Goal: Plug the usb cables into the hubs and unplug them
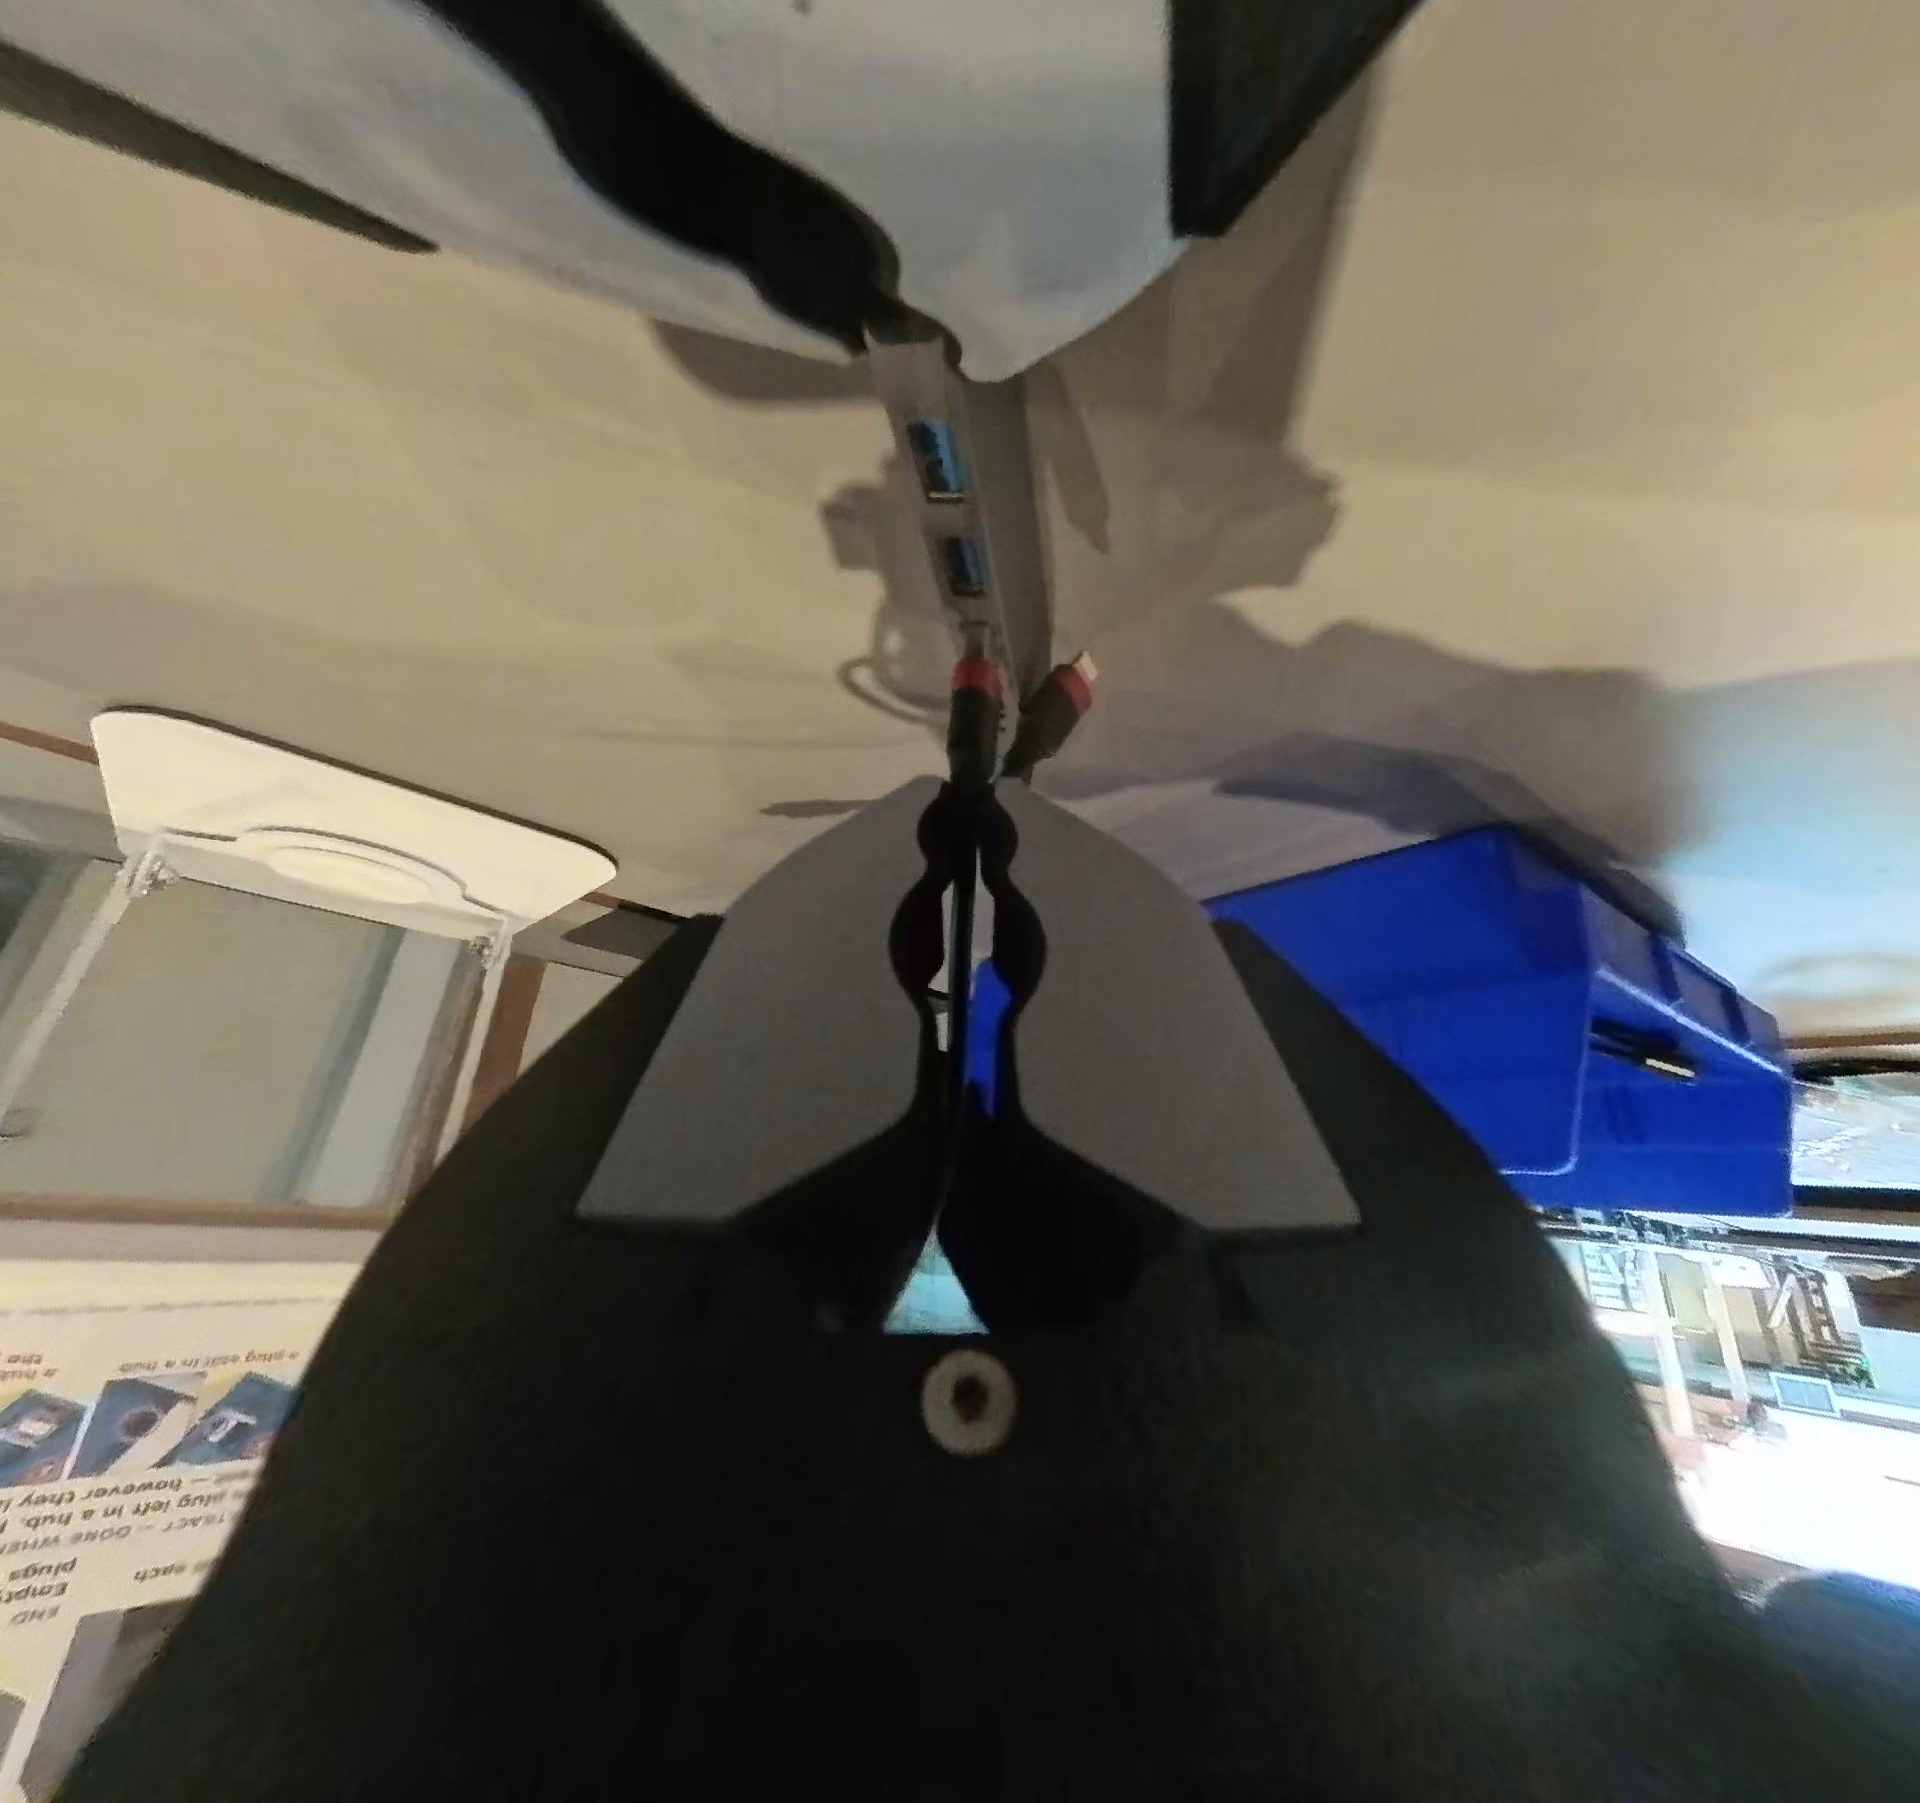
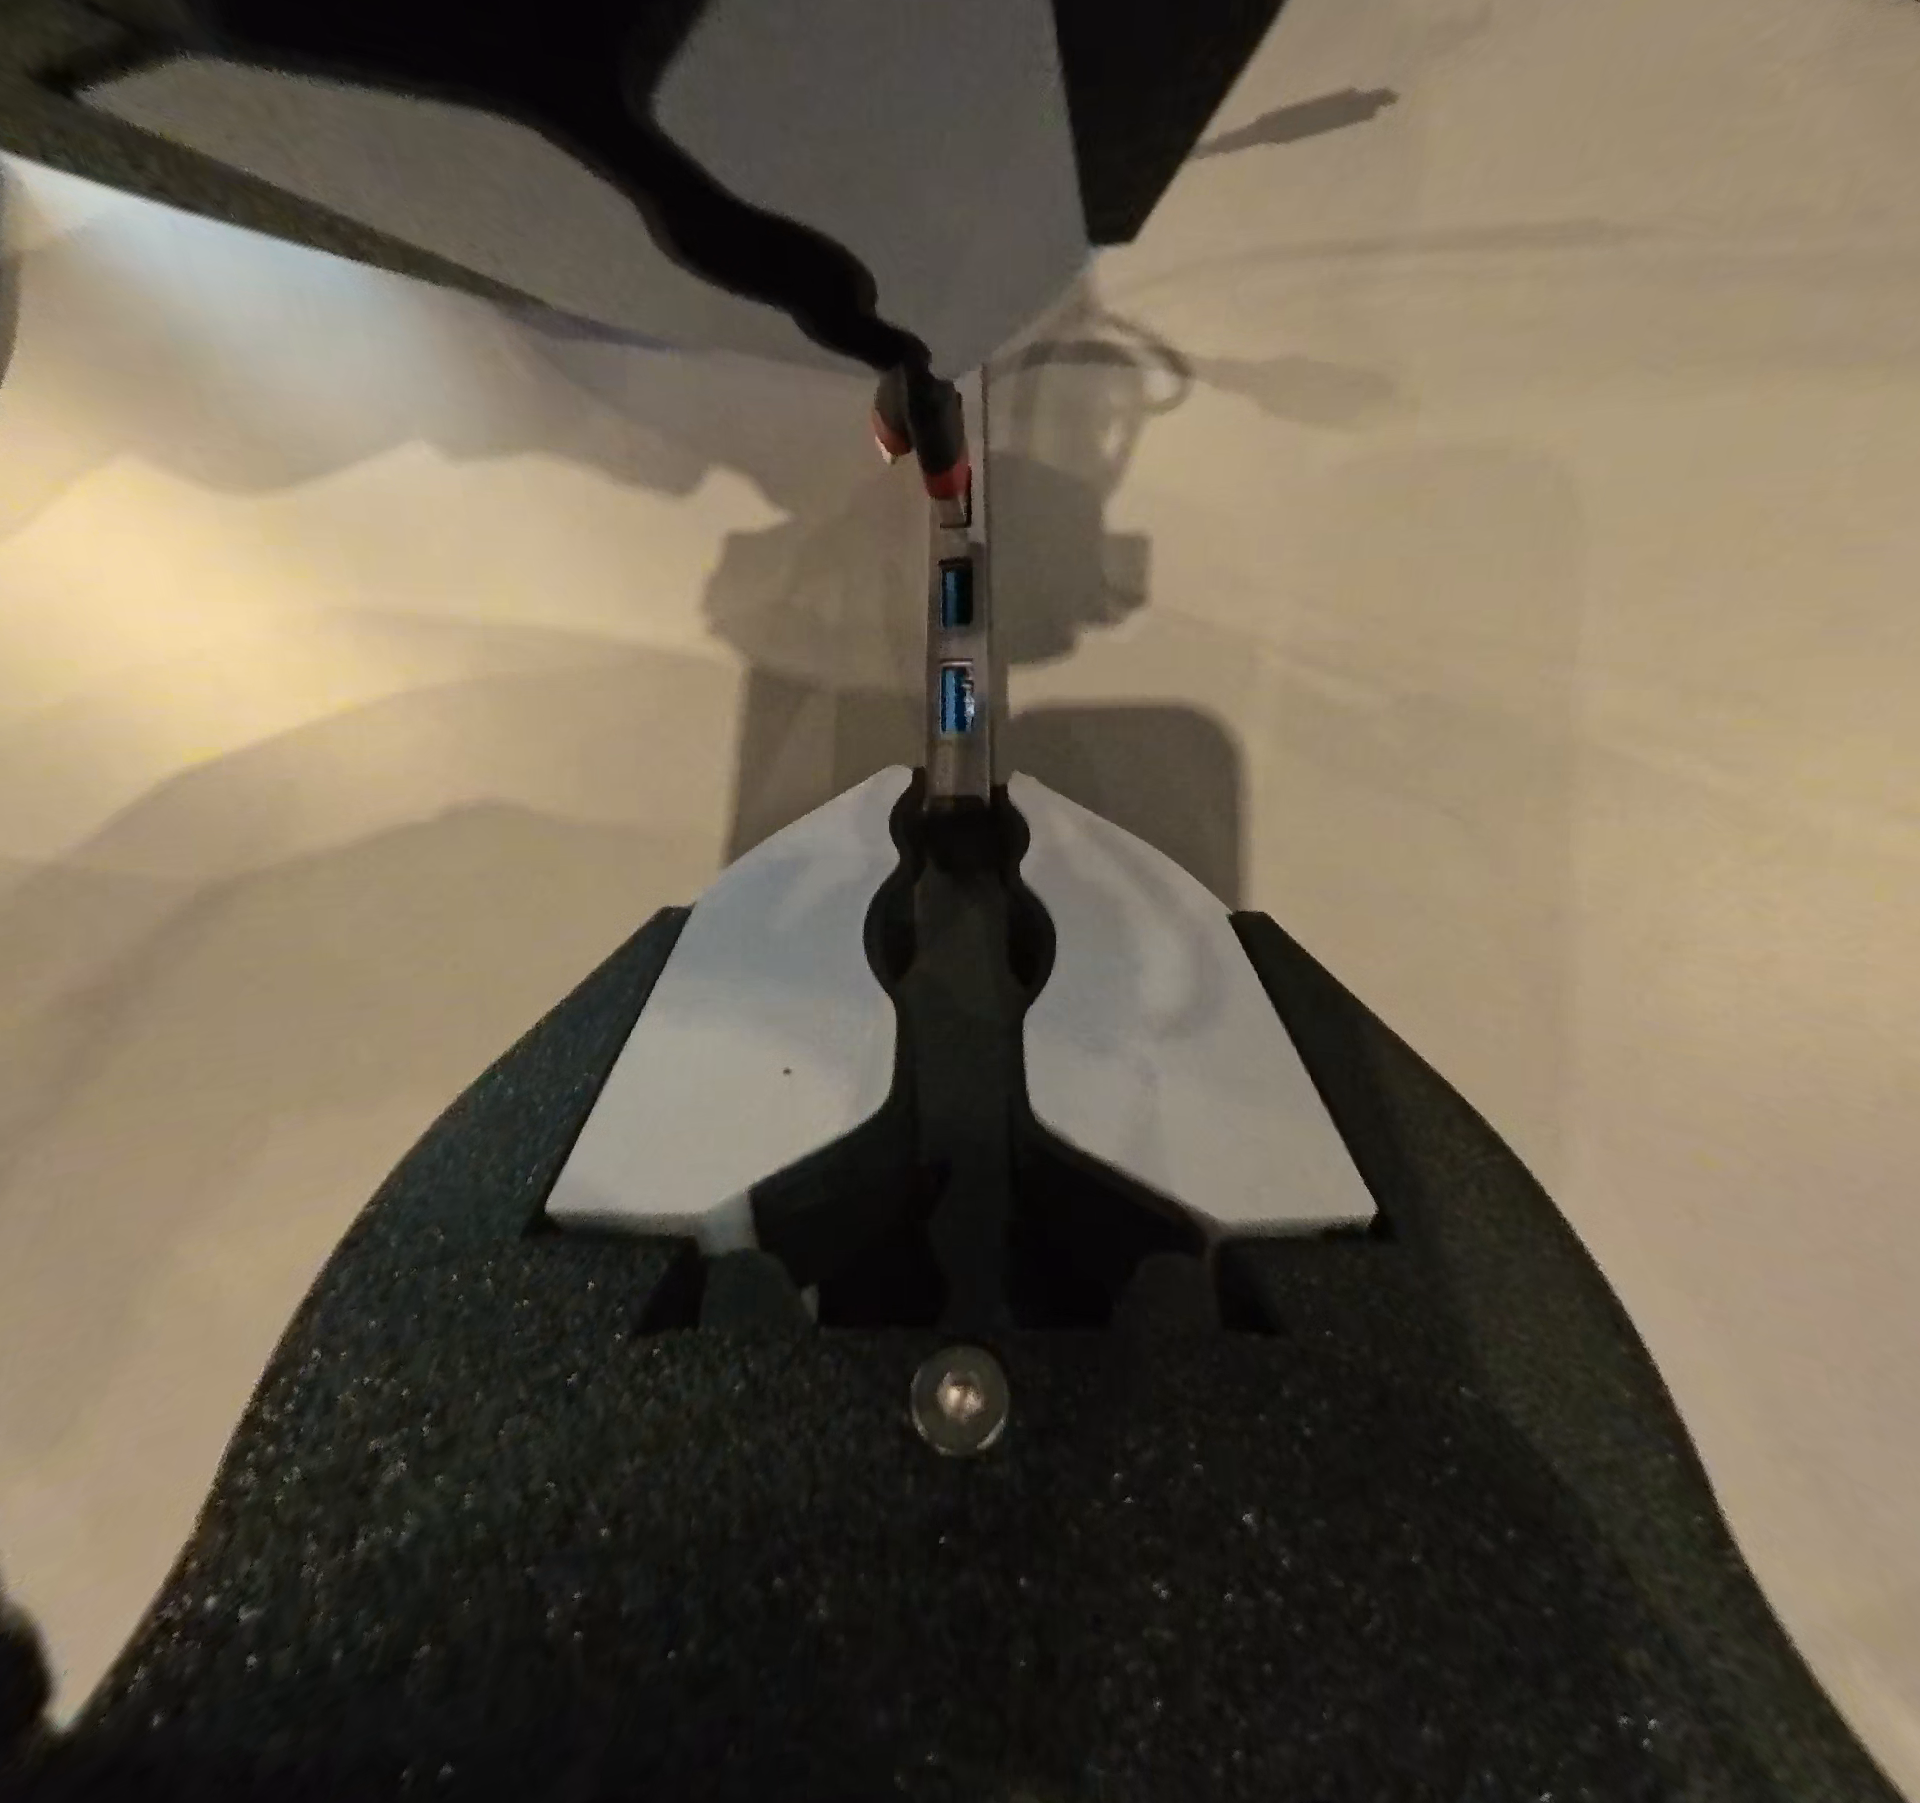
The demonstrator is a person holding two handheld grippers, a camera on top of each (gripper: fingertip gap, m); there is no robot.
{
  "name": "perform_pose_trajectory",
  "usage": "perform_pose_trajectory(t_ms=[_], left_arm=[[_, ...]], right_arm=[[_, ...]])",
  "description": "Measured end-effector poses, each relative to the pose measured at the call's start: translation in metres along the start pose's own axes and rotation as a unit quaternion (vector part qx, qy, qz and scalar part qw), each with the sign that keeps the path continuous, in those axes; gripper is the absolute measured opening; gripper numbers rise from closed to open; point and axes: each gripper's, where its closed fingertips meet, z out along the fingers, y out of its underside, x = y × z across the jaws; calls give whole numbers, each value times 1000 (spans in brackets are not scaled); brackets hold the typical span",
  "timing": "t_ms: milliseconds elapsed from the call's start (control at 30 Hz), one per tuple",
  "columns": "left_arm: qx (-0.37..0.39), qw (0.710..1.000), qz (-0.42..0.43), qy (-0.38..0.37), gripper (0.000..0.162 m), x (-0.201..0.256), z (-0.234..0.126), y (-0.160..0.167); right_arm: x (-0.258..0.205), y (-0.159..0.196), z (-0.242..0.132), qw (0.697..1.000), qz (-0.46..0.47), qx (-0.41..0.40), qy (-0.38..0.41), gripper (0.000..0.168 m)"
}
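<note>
At frame centre: plug and hub share one line.
My left gripper (image 1: 971, 803), clamped on the red-collared plug (image 1: 977, 704), meets the grey hub (image 1: 961, 506) end-on; my right gripper (image 2: 961, 797) clamps the hub's far end. Its long axis runs straight between both; any pull must follow that axis.

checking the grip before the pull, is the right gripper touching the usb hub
Touching. The right wrist view shows the right gripper shut on the end of the grey usb hub, which runs straight out from between its fingertips.
</note>
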Motion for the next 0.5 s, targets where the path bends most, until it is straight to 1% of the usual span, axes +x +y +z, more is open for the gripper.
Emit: perform_pose_trajectory(t_ms=[200, 400, 500], left_arm=[[2, 1000, -11, 8, 3, 0, 0, -1], [1, 1000, -26, -2, 4, 3, 0, -1], [3, 999, -50, -15, 5, 0, 0, -1]], right_arm=[[0, 0, 0, 1000, 10, 1, -9, 12], [0, 0, 0, 1000, -3, -1, 0, 13], [0, 0, 0, 1000, 4, 0, -3, 12]])
